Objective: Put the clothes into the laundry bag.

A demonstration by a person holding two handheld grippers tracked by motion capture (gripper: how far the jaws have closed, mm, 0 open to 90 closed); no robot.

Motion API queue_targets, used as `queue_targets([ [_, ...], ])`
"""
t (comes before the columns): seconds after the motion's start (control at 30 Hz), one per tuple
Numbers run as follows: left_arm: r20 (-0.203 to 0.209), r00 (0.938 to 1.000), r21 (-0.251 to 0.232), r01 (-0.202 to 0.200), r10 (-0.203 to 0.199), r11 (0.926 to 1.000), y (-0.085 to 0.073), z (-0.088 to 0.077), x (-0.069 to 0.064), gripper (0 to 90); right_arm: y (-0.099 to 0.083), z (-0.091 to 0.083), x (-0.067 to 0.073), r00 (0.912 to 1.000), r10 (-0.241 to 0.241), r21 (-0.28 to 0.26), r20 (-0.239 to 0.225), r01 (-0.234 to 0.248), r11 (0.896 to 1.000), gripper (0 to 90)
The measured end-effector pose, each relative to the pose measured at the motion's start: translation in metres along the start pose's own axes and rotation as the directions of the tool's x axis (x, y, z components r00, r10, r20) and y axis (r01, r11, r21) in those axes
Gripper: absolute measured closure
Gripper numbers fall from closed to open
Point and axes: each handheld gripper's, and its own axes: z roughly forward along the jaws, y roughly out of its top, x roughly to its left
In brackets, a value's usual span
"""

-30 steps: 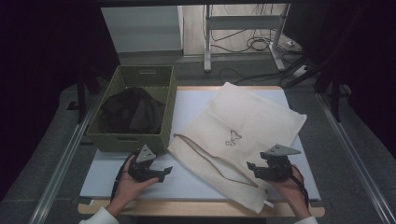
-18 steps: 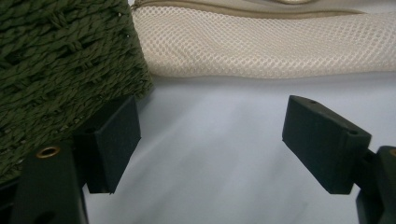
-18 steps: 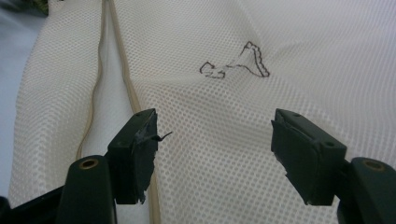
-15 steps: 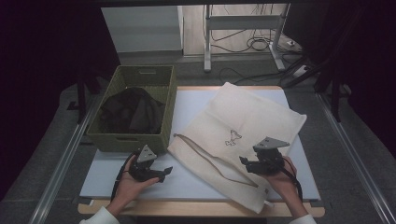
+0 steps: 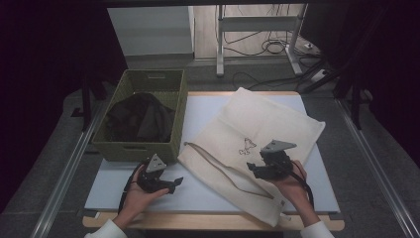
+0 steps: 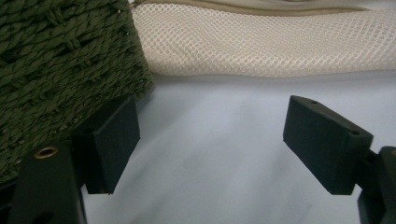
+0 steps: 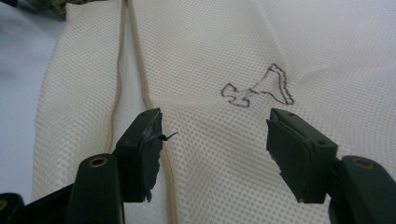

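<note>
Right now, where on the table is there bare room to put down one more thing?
The bare strip of table in front of the green basket, beside the left gripper, is free. So is the far strip between basket and mesh bag. The right half is crowded: the bag covers it.

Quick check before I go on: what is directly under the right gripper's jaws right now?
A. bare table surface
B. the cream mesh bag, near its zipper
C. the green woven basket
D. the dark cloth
B: in the right gripper view the right gripper hangs with its jaws apart over the cream mesh bag, one jaw by the zipper, and nothing is gripped.
</note>
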Motion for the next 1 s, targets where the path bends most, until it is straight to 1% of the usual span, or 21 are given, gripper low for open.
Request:
queue_targets([
  [0.1, -0.003, 1.0, -0.002, -0.001, 0.001, 1.0, 0.0, 0.0, 0.001, 18.4, 0.008, 0.007, 0.002, 0.9999, -0.009, 0.011, -0.013, 0.009, 1.0, 36.3],
  [0.2, -0.003, 1.0, -0.014, -0.001, 0.001, 0.9999, 0.0, -0.001, 0.0, 18.5, 0.017, 0.013, 0.004, 0.9996, -0.017, 0.015, -0.022, 0.017, 1.0, 36.2],
  [0.33, -0.003, 1.0, -0.012, -0.005, 0.005, 0.9999, 0.0, -0.001, 0.001, 18.5, 0.024, 0.019, 0.005, 0.9991, -0.026, 0.021, -0.035, 0.027, 0.999, 36.1],
  [0.53, -0.002, 1.0, -0.01, -0.006, 0.006, 0.9999, 0.0, -0.001, 0.001, 18.5, 0.03, 0.033, 0.01, 0.9985, -0.025, 0.06, -0.048, 0.028, 0.998, 36.4],
  [0.67, 0.0, 1.0, -0.011, 0.0, 0.0, 0.9999, 0.0, -0.001, 0.001, 18.5, 0.035, 0.042, 0.012, 0.9977, -0.032, 0.087, -0.06, 0.037, 0.996, 36.7],
  [0.7, 0.001, 1.0, -0.01, 0.001, -0.001, 1.0, 0.0, -0.001, 0.001, 18.5, 0.036, 0.044, 0.012, 0.9973, -0.039, 0.093, -0.063, 0.044, 0.995, 36.7],
  [0.83, 0.001, 1.0, -0.009, 0.003, -0.003, 1.0, 0.0, -0.001, 0.002, 18.5, 0.041, 0.053, 0.012, 0.9964, -0.037, 0.124, -0.077, 0.046, 0.991, 37.1],
  [1.0, 0.001, 1.0, -0.008, 0.003, -0.003, 1.0, 0.0, 0.0, 0.002, 18.5, 0.045, 0.065, 0.011, 0.9951, -0.048, 0.167, -0.087, 0.062, 0.984, 37.1],
])
